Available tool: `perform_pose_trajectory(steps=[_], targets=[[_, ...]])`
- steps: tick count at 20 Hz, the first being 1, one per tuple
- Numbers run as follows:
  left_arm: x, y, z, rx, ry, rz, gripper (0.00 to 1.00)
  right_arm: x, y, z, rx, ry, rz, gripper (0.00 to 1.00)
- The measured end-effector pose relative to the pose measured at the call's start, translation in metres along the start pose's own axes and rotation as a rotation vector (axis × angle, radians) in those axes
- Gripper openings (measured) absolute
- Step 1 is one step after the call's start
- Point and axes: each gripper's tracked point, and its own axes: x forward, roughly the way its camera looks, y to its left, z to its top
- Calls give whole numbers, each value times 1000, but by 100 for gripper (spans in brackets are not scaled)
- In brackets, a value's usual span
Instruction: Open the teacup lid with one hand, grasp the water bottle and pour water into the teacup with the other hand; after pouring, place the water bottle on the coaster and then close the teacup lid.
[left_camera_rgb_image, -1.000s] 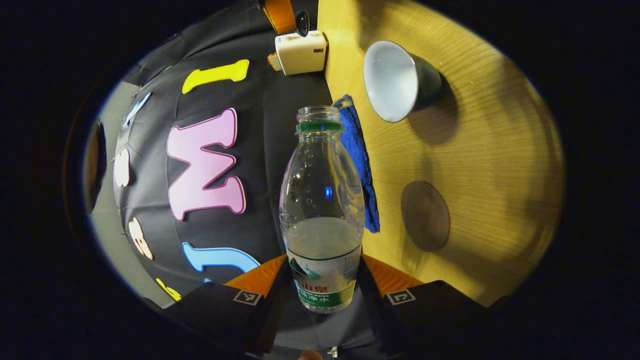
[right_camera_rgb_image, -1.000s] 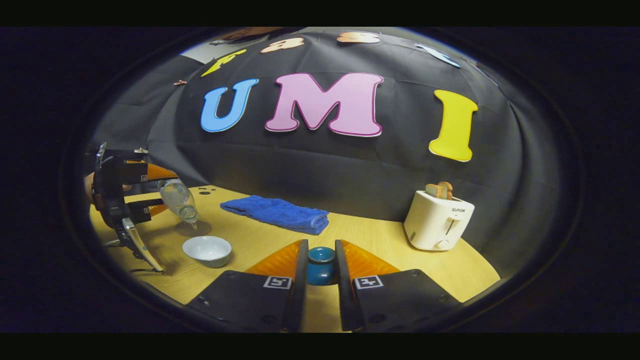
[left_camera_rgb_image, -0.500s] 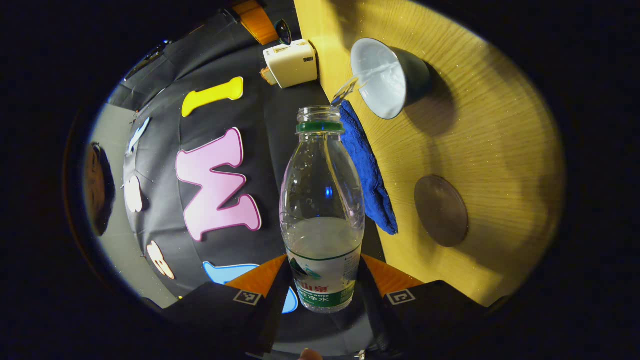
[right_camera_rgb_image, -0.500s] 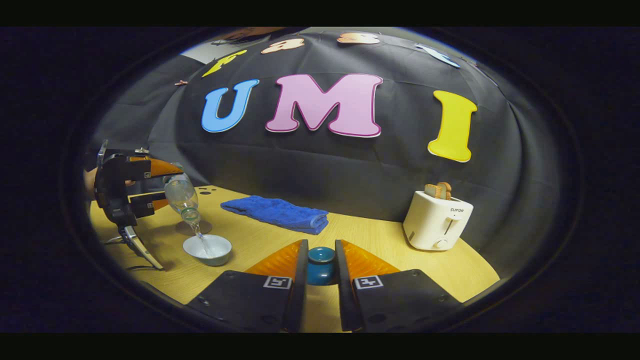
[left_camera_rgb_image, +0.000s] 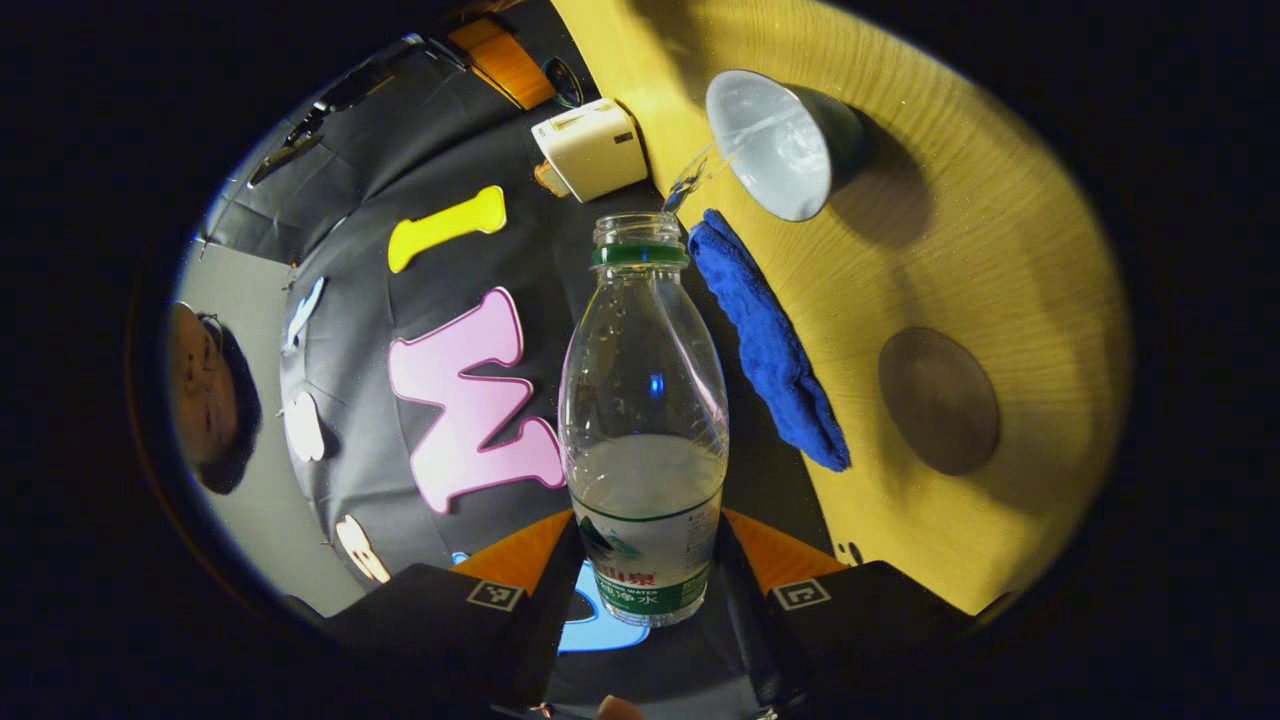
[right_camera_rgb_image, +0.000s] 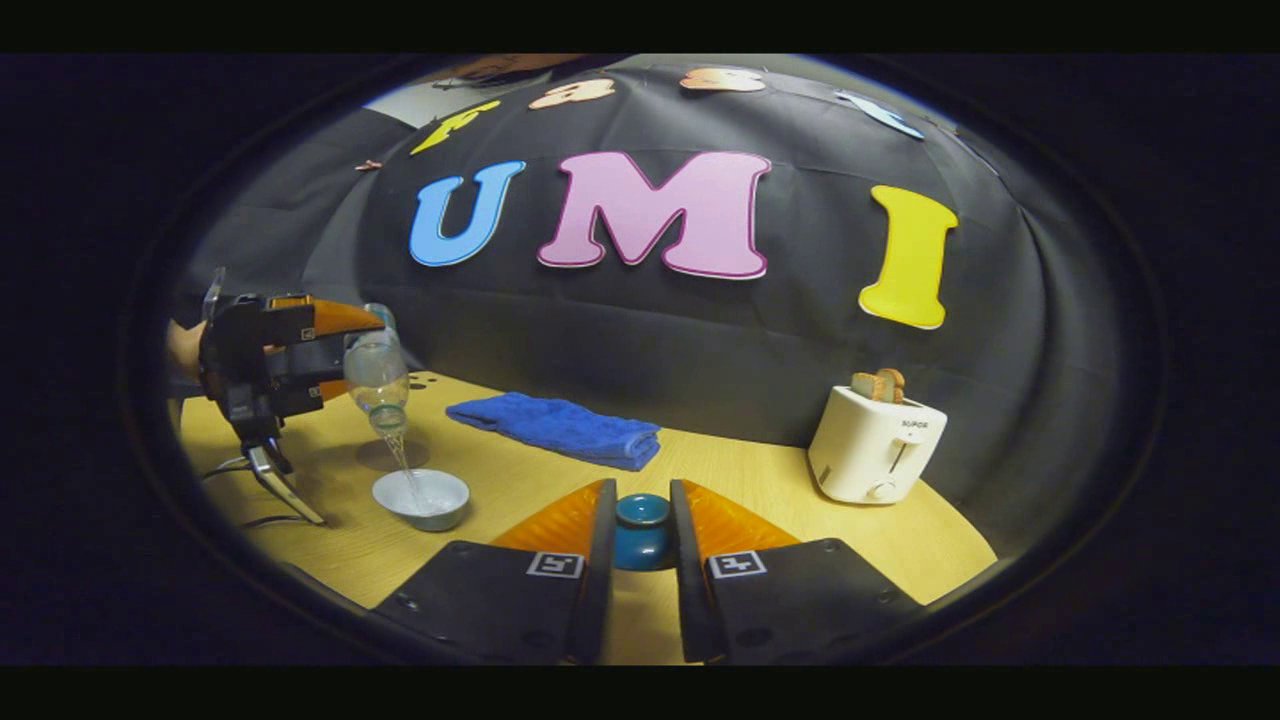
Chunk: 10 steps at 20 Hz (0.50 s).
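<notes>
While the left gripper (left_camera_rgb_image: 645, 560) clamps the tilted bottle (left_camera_rgb_image: 643, 420), water streams into the cup (right_camera_rgb_image: 421, 498) on the table (right_camera_rgb_image: 760, 470); the right gripper (right_camera_rgb_image: 640, 540) grips the lid (right_camera_rgb_image: 642, 532).

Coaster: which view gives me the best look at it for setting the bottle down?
The left gripper view: the coaster lies bare and whole on the table. In the right gripper view it is a thin sliver beyond the teacup.
</notes>
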Motion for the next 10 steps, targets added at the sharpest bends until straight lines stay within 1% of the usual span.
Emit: perform_pose_trajectory(steps=[1, 2, 5, 6, 8, 10], targets=[[0, 6, 0, 7, -9, 19, 75, 0, 1, 0, -3, 0, 3, 26], [2, 10, 1, 13, -18, 42, 75, -1, 1, 0, -5, 1, 4, 35], [5, 31, 2, 35, -56, 108, 75, -1, 3, 2, -5, -3, 8, 26], [6, 35, 2, 39, -69, 127, 75, -1, 2, 1, -5, -3, 7, 26], [5, 44, 6, 56, -89, 169, 75, -2, 3, 3, -5, -6, 7, 30], [6, 49, 7, 73, -107, 191, 75, -2, 2, 4, -6, -8, 7, 35]])
